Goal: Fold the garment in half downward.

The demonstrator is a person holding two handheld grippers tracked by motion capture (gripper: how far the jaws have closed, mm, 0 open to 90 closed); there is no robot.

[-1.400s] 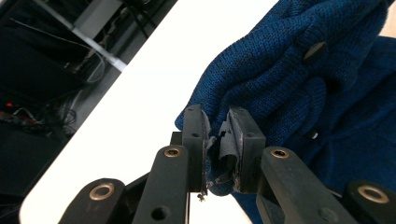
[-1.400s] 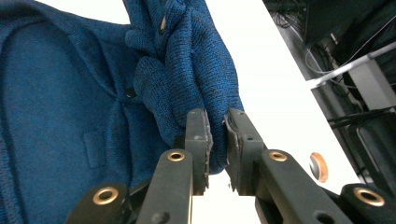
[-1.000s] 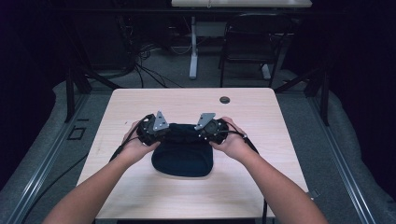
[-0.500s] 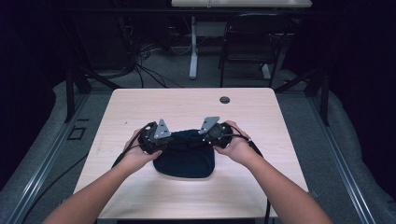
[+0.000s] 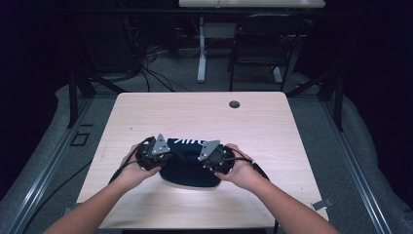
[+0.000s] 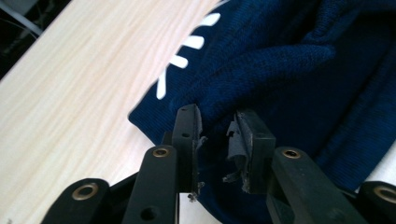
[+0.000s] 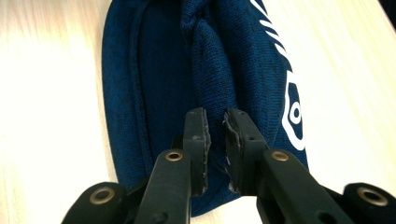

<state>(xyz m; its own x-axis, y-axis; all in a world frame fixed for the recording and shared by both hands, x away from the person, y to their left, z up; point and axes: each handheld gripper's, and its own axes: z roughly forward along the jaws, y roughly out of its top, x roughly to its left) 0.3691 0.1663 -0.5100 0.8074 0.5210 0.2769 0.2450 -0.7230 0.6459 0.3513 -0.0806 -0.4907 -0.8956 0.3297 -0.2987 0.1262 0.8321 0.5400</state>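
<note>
**Me:** My left gripper has just been letting go. Its jaws stand parted over a raised fold of the navy knit hat, and I see a gap between the pads and the cloth. The hat lies on the table, near my edge, between both hands.

**Partner:** And the right gripper?

**Me:** Opening too, more narrowly. The fold runs up to its jaws, but I judge nothing is pinched.

**Partner:** What worries you?

**Me:** The worn pads look frayed. Pulling away, one could snag the knit and drag the fold open. The narrower right gap makes that side likelier to catch.
</note>
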